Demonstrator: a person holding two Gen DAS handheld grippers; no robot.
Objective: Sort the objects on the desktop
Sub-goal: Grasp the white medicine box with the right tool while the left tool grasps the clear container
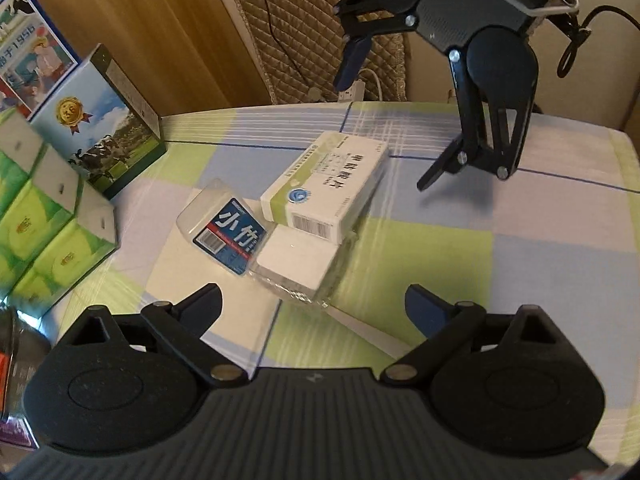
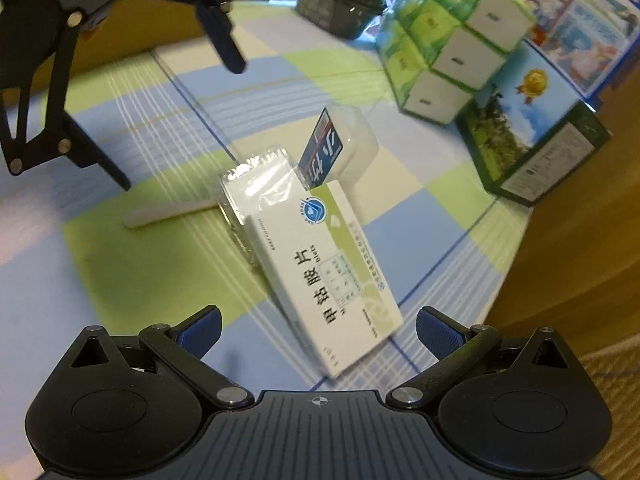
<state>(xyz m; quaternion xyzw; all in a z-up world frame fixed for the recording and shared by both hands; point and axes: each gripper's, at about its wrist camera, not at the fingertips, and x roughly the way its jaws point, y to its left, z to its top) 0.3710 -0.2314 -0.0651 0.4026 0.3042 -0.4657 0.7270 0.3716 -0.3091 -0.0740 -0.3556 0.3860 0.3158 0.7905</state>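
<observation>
A white and green medicine box (image 1: 332, 192) (image 2: 332, 284) lies tilted, one end resting on a white pack in clear wrap (image 1: 296, 264) (image 2: 256, 192). Beside them sits a clear plastic case with a blue label (image 1: 228, 236) (image 2: 332, 148). My left gripper (image 1: 314, 304) (image 2: 172, 112) is open, hovering just short of the wrapped pack. My right gripper (image 2: 318, 328) (image 1: 390, 120) is open on the opposite side, its fingers spread either side of the medicine box's near end without touching it. Neither gripper holds anything.
A checked tablecloth (image 1: 480, 260) covers the table. Stacked green tissue packs (image 1: 44, 232) (image 2: 448, 52) and a milk carton box (image 1: 100, 120) (image 2: 532, 128) stand along one side. A white stick (image 2: 168, 212) lies by the wrapped pack. A dark container (image 2: 332, 4) sits beyond the tissues.
</observation>
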